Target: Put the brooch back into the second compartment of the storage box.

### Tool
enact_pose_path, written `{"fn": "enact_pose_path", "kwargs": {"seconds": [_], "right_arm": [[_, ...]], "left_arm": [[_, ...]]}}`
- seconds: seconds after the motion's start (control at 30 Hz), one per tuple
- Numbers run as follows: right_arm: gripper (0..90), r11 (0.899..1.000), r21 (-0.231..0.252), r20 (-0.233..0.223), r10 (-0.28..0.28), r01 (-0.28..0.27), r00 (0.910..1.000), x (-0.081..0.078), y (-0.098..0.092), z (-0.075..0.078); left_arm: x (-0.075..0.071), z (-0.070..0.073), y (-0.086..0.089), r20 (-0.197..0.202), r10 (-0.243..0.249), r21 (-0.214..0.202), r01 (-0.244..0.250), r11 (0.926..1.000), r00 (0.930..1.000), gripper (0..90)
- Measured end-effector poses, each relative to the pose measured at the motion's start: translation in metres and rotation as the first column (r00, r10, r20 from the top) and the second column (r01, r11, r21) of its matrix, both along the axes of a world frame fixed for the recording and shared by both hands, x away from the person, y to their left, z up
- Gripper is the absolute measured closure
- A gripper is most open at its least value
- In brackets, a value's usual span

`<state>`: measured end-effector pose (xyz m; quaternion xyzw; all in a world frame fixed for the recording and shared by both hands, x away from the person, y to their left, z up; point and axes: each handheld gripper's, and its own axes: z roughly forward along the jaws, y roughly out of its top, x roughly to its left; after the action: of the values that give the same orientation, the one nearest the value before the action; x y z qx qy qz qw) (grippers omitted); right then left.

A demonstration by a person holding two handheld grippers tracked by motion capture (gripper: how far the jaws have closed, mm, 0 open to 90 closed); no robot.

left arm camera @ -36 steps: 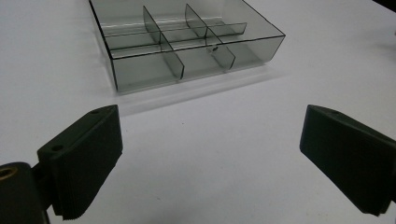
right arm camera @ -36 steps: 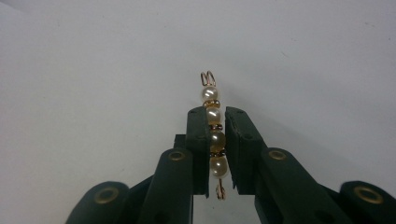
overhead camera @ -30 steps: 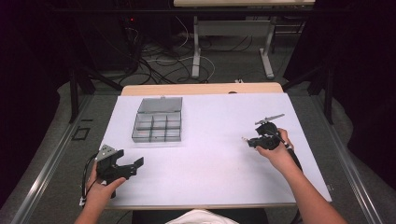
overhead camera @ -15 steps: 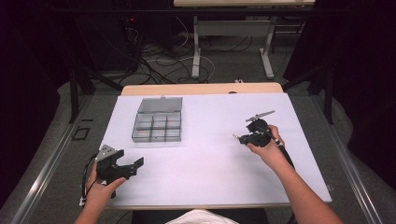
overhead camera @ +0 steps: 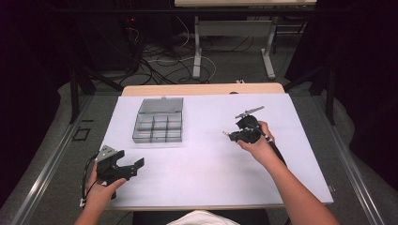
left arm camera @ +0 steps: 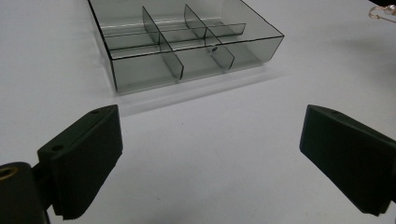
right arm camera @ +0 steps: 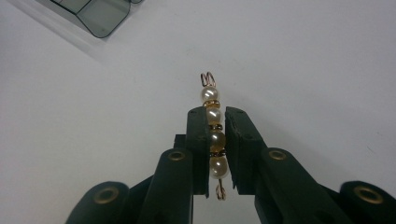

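A short strand of cream pearls on gold wire (right arm camera: 212, 126) sits clamped between the pads of my right gripper (right arm camera: 217, 116), its looped end poking out past the tips. In the high view that right gripper (overhead camera: 228, 135) hovers over the right half of the white table (overhead camera: 211, 183), pointing left toward a clear compartment box (overhead camera: 157, 123). My left gripper (overhead camera: 136, 168) rests near the front left edge, jaws wide apart and nothing between them. In its own view the left gripper (left arm camera: 210, 154) faces the clear compartment box (left arm camera: 187, 42), whose cells look bare apart from one small dark speck.
A corner of the box (right arm camera: 100, 14) shows at the top left of the right gripper view. Beyond the table's far edge are a wooden board (overhead camera: 202, 89), tangled cables (overhead camera: 155, 65) and desk legs (overhead camera: 197, 51) on the floor.
My right gripper has carried the pearl strand leftward across the table, closer to the box, and slightly up. The left gripper has stayed where it was.
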<state>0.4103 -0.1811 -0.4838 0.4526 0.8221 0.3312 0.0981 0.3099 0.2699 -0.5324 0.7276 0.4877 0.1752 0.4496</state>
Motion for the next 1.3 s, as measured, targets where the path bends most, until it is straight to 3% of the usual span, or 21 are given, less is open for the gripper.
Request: {"fn": "enact_pose_path", "kwargs": {"seconds": [0.53,0.77,1.2,1.3], "right_arm": [[80.8,0.999,0.012,0.025,0.049,-0.049,0.9985,0.011,0.04,0.008],[80.9,0.996,0.001,0.007,0.085,-0.085,0.9964,0.016,0.059,0.01],[80.9,0.994,0.032,0.027,0.106,-0.107,0.994,0.025,0.089,0.011],[80.9,0.993,0.015,0.017,0.114,-0.114,0.9933,0.027,0.094,0.013]], "left_arm": [[0.0,0.0,0.001,0.002,-0.002,0.0,0.002,1.0,1.0,6.1],[0.0,0.0,0.001,0.003,-0.004,-0.001,0.004,1.0,1.0,6.1],[0.0,0.0,0.001,0.004,-0.004,-0.005,0.004,1.0,1.0,6.2],[0.0,0.0,0.001,0.005,-0.005,-0.006,0.005,1.0,1.0,6.2]]}}
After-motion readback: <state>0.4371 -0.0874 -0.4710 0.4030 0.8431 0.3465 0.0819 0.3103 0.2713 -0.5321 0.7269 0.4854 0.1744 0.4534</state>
